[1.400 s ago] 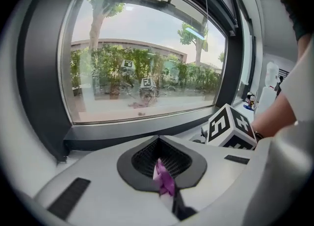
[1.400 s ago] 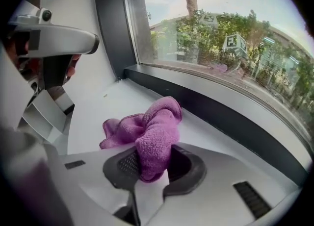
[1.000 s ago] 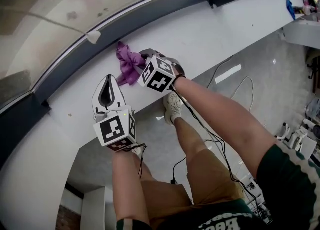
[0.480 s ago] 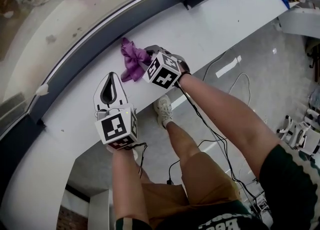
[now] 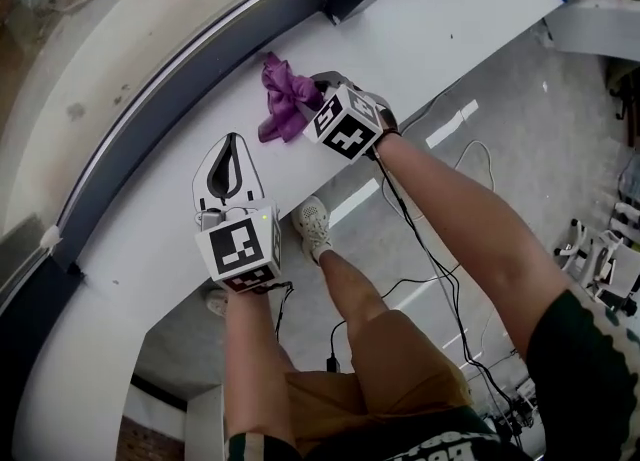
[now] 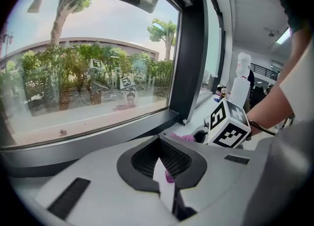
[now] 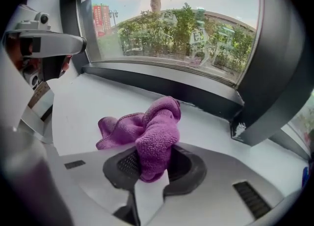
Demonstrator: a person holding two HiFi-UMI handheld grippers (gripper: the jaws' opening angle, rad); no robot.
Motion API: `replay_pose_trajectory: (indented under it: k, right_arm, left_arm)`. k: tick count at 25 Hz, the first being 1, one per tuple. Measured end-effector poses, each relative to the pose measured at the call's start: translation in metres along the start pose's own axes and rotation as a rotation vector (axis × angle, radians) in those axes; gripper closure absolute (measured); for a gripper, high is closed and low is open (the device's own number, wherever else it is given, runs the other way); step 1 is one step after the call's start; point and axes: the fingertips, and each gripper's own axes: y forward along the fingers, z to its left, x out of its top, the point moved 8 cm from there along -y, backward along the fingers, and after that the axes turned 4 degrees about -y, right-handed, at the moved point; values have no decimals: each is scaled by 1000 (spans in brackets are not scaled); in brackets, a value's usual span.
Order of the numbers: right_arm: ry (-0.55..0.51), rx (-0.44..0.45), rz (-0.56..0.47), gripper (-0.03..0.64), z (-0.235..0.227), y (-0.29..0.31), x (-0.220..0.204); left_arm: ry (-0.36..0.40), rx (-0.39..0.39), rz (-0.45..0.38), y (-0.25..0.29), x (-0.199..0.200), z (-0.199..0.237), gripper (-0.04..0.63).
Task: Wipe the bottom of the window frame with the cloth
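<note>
- left tongs: shut on themselves, nothing gripped; resting over the white surface at 8 o'clock from the cloth, well apart from it.
- window frame, bottom rail: dark strip, long axis running 7 o'clock to 1 o'clock in the head view, above the surface.
- cloth: purple, bunched, lying on the surface near the rail; contact with the rail cannot be told.
- right tongs: clamped on the cloth's near end, the loose bulk spilling toward 10 o'clock, railward.
- judgement: the right hand is the nearer; the coming move likely means pushing toward 10 o'clock, then sweeping along the rail's axis.
</note>
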Motion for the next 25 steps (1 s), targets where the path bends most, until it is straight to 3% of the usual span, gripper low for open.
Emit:
replay_pose_trajectory:
  k: [14,25]
  right_arm:
    - [103,-152,21,518,-66,-26,-53]
    - [152,-167,0,518,-57,-32,-66]
  left_arm:
    - [25,-84,12,27,6,-51,588]
    - [34,-107,31,24,-5,-61,588]
